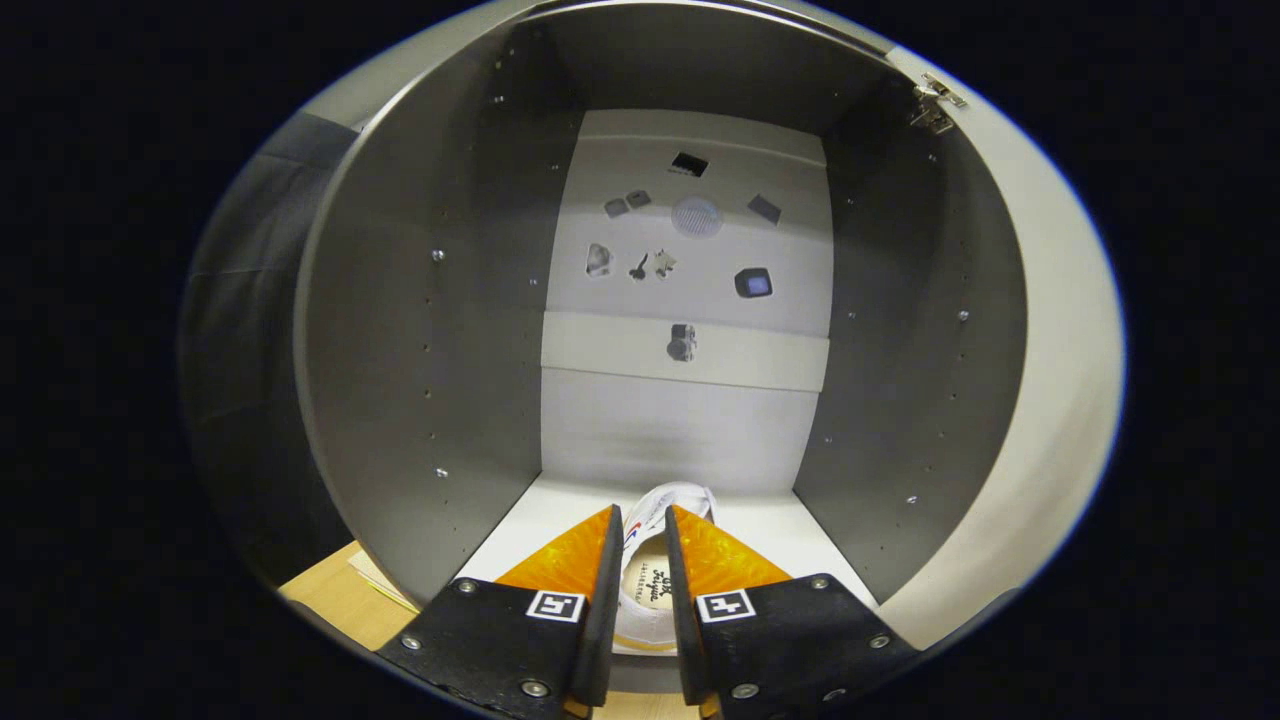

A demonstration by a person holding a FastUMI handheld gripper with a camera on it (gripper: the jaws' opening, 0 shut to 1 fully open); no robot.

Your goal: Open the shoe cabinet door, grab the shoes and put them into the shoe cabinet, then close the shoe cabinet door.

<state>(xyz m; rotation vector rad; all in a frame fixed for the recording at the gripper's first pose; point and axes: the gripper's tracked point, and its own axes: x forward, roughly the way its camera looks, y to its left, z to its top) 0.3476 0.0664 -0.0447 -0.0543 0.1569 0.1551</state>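
Observation:
The shoe cabinet stands open in front of me, its grey side walls and pale back panel in plain sight. Its door is swung out to the right, with a hinge at the top corner. A white shoe is pinched between the fingers of my gripper, which is shut on the shoe's collar. The shoe hangs just over the white cabinet floor, at the cabinet's front edge. Most of the shoe is hidden behind the fingers.
The back panel carries several small dark stickers and a round vent. A horizontal rail crosses it halfway up. A strip of wooden floor lies outside the cabinet at the lower left.

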